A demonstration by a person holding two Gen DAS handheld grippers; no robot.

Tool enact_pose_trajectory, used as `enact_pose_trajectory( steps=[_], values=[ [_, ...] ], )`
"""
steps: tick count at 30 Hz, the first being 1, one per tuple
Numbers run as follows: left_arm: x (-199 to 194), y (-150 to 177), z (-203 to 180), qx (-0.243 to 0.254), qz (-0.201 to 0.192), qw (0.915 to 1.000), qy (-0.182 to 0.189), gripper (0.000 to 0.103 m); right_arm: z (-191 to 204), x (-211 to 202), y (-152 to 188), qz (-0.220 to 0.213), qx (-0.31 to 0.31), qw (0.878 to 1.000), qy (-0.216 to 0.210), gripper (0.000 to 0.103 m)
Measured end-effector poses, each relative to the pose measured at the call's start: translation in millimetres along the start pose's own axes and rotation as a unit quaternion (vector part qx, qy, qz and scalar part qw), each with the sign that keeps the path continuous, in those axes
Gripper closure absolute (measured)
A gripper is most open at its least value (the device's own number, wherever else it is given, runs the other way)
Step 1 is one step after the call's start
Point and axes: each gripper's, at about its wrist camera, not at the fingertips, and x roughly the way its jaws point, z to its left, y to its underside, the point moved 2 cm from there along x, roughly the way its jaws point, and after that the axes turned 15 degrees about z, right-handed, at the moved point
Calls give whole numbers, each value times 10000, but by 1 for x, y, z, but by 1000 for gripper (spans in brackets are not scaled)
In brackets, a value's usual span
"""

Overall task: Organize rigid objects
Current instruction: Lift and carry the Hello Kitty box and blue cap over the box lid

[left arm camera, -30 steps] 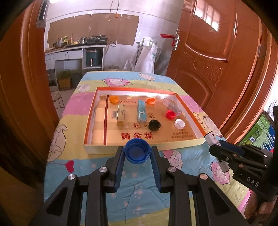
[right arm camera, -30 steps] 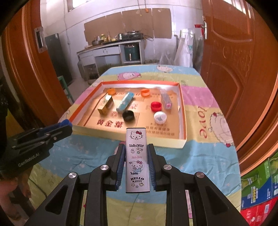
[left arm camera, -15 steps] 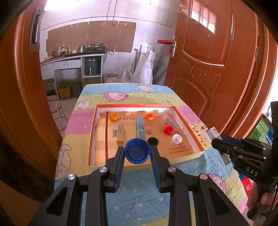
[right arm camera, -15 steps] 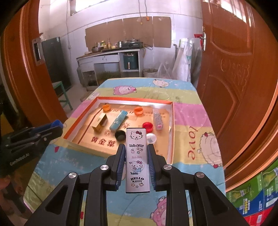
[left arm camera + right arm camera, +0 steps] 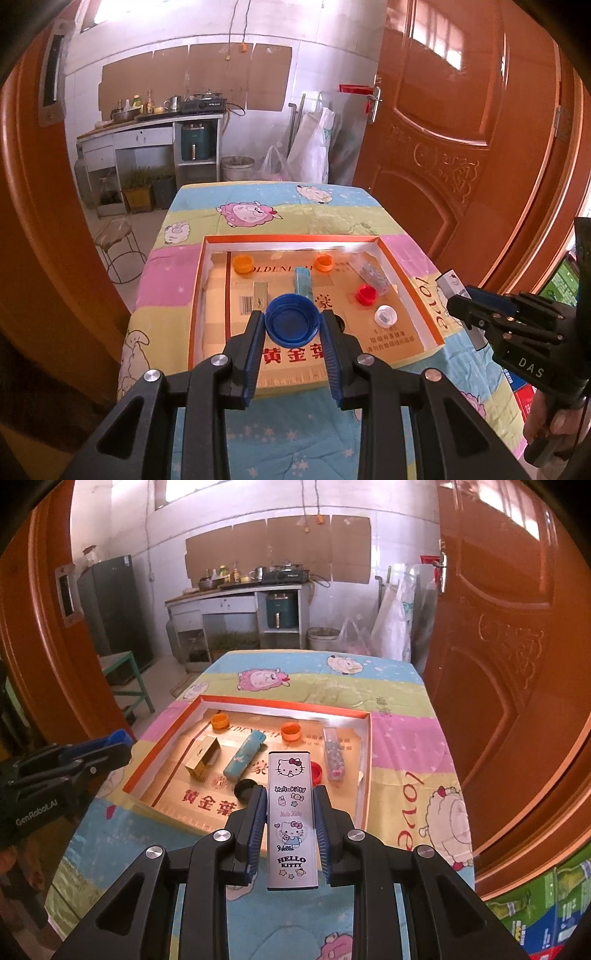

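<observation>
Left gripper [image 5: 292,319] is clamping a blue cap [image 5: 291,322] by its rim; right gripper [image 5: 290,812] is pinching a flat case [image 5: 291,821] by its long edges. Both are hanging near the tray [image 5: 364,771]. Both likely light, stiff, slippery.

"HELLO KITTY" on flat case [image 5: 291,819]

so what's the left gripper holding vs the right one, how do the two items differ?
Shape: the blue cap in the left gripper is round, its hollow side facing the camera; the Hello Kitty case in the right gripper is a long flat rectangle.
Look: the cap is plain blue; the case is pale with printed cartoon figures.
Grip: the cap sits at the fingertips; the case runs back between the fingers.
Shared: both are clamped and held above the tray.
</observation>
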Motion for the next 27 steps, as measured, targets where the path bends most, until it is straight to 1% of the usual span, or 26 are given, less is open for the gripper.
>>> enact_pose_trajectory(
  steps=[18, 27],
  values=[
    [48, -26, 13, -116, 310, 9994, 44, 72, -13, 51, -28, 308, 81, 9993, -200, 77],
    [77, -38, 13, -78, 488, 9988, 70, 72, -10, 79, -41, 485, 25, 9983, -311, 77]
  ],
)
